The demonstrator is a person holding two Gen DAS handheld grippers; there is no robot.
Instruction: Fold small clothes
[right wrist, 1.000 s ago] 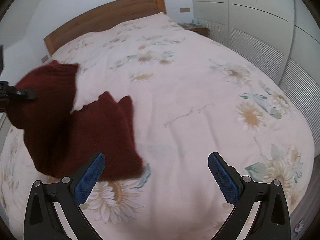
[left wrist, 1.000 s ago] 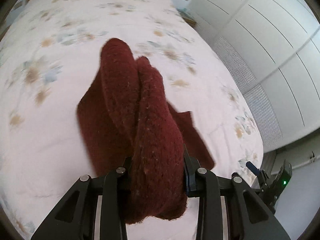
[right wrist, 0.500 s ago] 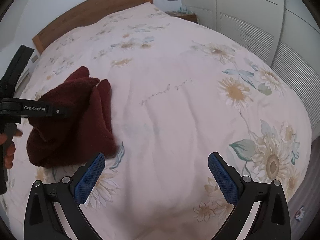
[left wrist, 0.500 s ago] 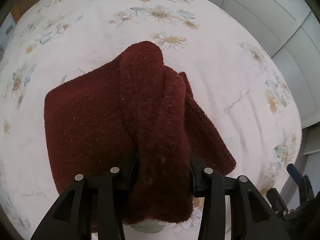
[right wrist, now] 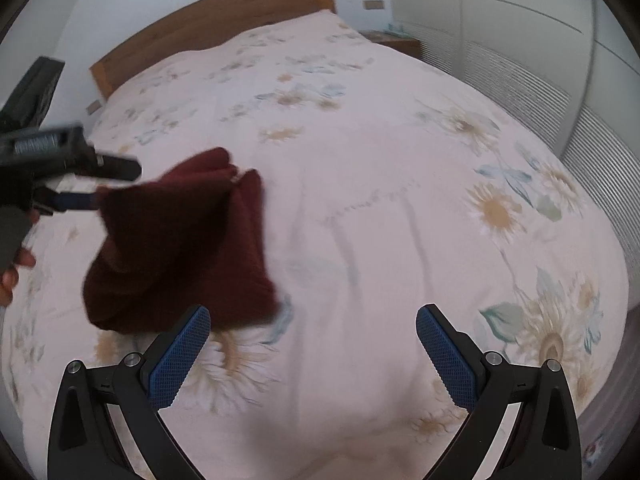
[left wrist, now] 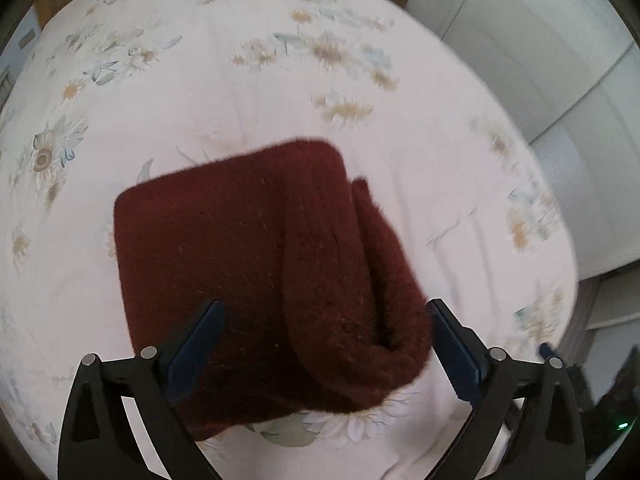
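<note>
- Left wrist view: the left gripper (left wrist: 324, 344) points steeply down at the bed (left wrist: 248, 92), and its jaws are opening. The dark red knitted garment (left wrist: 256, 264) sits between the blue fingers (left wrist: 198, 340), but the pads stand clear of its sides, so it is being let go, not gripped. It lies as a thick folded bundle on the flowered cover near the bed's near edge, with a rolled edge along its right side (likely a sleeve or hem tucked over, though the blur makes that hard to confirm). My reading is that the fold is finished and the piece is being set down flat.
- Right wrist view: the right gripper (right wrist: 312, 356) hovers over bare cover with its fingers (right wrist: 180, 356) wide apart and nothing between them, probably waiting its turn. The garment (right wrist: 176, 248) lies to the left, with the left gripper (right wrist: 76, 184) at its far left edge and the person's hand (right wrist: 14, 268) behind it.
</note>
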